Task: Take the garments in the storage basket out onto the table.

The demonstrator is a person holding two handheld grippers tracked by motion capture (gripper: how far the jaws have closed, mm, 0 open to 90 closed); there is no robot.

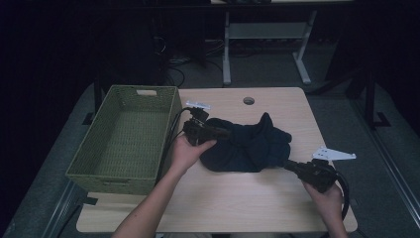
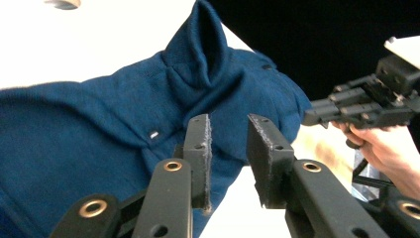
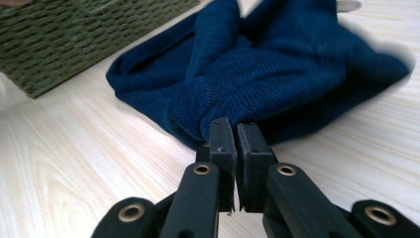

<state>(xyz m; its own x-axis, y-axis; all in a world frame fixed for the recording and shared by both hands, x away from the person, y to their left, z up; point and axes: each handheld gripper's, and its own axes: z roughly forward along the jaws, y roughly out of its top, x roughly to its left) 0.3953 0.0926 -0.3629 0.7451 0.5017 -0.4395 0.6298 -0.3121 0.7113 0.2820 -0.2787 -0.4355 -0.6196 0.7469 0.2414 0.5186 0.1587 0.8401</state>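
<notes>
While the right gripper [image 3: 236, 130] pinches the blue garment [image 3: 277, 74] — jaws tight, left gripper [image 2: 228, 134] hovers above it, jaws parted, empty.

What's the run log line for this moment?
left tool: open over blue garment | right tool: shut on garment edge | basket: empty

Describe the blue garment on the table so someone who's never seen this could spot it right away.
Start at the wooden table. Right of the green basket lies the blue garment, a crumpled dark knit heap between the left gripper and the right gripper. It is the one soft thing there.
</notes>
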